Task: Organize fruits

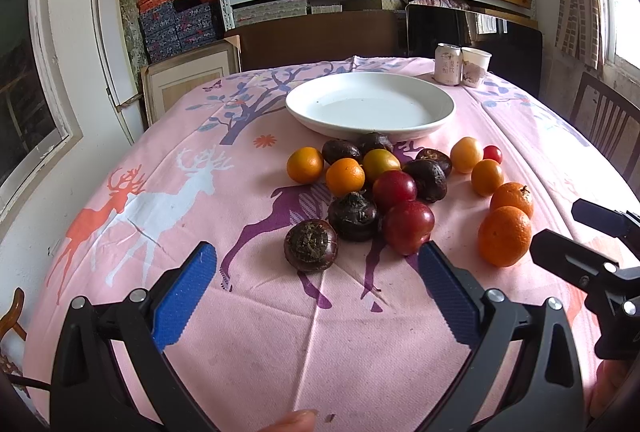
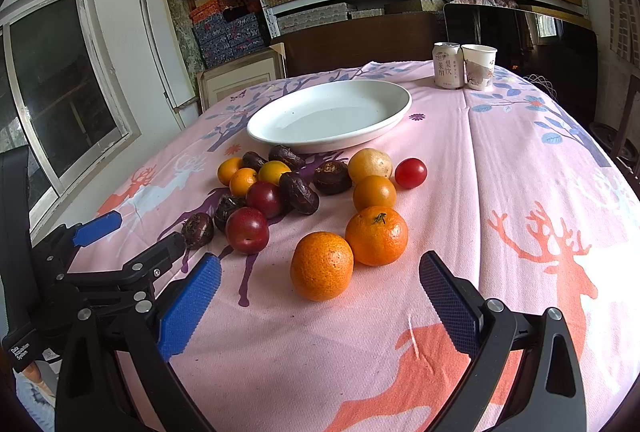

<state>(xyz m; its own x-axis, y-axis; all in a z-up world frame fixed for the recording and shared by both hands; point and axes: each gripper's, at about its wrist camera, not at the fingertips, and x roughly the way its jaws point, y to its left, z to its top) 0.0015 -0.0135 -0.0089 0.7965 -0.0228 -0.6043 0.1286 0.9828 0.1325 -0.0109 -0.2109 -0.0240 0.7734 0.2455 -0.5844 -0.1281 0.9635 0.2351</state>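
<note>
Pink cloth with deer printed on it covers the worktop (image 2: 500,160), and a big white round plate (image 2: 396,112) sits on it with nothing inside. All the fruits lie on the cloth just in front of the plate: two bumpy orange mandarins (image 2: 322,266) side by side, two shiny dark red plums (image 2: 247,230), small smooth orange fruits (image 2: 374,192), one tiny red tomato (image 2: 411,173), and some dark brown wrinkly round ones (image 1: 311,245). The left tongs (image 1: 318,294) are wide apart and hold nothing. The right tongs (image 2: 320,306) are wide apart too, just in front of the nearest mandarin. I think the job has not begun, because every fruit needs to go to the plate. Some brown fruits hide behind others, so I cannot count them. A pale can and paper cup (image 2: 478,66) stand far back.
</note>
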